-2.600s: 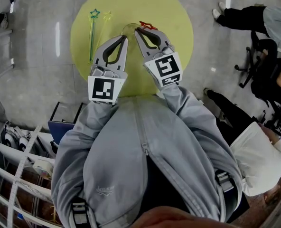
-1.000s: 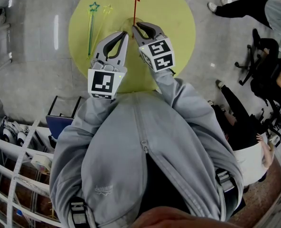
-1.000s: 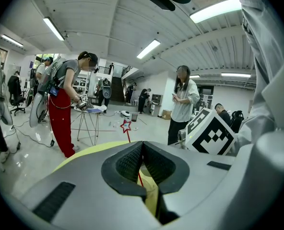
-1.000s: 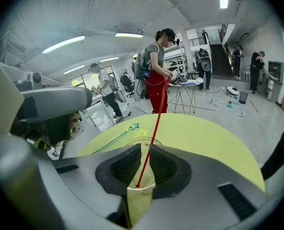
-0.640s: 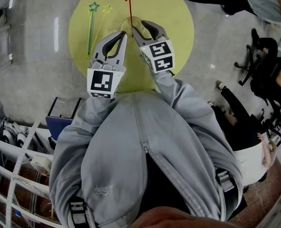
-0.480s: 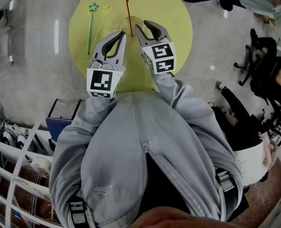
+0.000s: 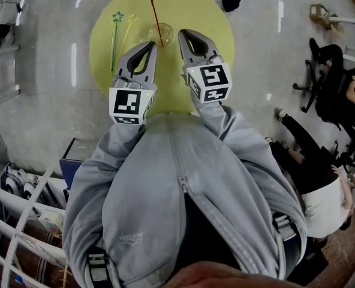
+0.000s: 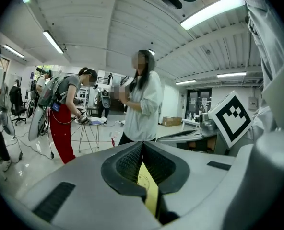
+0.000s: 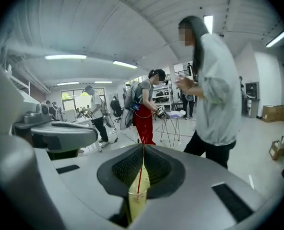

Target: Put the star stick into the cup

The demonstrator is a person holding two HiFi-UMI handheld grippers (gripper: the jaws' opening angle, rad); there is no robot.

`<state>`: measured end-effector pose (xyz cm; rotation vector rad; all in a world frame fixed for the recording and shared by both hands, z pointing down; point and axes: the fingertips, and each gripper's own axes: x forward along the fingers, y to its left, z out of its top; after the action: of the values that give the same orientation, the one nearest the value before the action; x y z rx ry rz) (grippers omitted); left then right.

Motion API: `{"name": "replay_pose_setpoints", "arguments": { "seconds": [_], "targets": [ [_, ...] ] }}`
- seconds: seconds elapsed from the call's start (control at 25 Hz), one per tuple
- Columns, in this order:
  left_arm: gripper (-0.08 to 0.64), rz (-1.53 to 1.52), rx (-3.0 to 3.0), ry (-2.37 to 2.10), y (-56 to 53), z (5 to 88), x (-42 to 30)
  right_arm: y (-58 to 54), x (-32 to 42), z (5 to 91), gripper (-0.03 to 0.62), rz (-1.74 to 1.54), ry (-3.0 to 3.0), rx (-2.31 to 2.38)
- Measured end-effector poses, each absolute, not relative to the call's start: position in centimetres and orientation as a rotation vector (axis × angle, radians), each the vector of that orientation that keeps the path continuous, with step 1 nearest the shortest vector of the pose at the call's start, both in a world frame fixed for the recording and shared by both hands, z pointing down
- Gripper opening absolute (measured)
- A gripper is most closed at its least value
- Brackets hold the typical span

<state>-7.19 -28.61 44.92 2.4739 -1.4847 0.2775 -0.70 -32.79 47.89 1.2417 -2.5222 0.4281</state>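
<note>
A clear cup (image 7: 164, 36) stands on the round yellow table (image 7: 213, 17). The red star stick (image 7: 155, 17) leans in it, its top pointing away and to the left. My right gripper (image 7: 182, 33) is just right of the cup, shut and empty, clear of the stick. In the right gripper view the cup (image 9: 137, 200) and red stick (image 9: 140, 176) show through the gap behind the closed right gripper (image 9: 143, 146). My left gripper (image 7: 153, 44) rests shut beside the cup's near left; its view shows the left gripper (image 8: 142, 145) closed over yellow tabletop. A green star stick (image 7: 116, 29) and a yellow star stick (image 7: 128, 27) lie at the table's left.
Grey floor surrounds the table. An office chair (image 7: 321, 83) and a seated person (image 7: 321, 191) are at the right, metal racks (image 7: 15, 203) at the lower left. A person in a white top (image 8: 139, 104) and a person in red trousers (image 8: 65, 123) stand beyond the table.
The right gripper let go of the red stick, which now stands in the cup, and drew back a little to the right with its jaws closed again. The left gripper stayed put.
</note>
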Motion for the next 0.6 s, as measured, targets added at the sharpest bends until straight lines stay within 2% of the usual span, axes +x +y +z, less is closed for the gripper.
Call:
{"name": "replay_pose_setpoints", "arguments": {
  "seconds": [0.6],
  "targets": [
    [0.017,0.144,2.570,-1.629,-20.8,35.7,-5.8,-23.2,1.9,35.8,0.032,0.133,-2.644,1.370]
  ]
}}
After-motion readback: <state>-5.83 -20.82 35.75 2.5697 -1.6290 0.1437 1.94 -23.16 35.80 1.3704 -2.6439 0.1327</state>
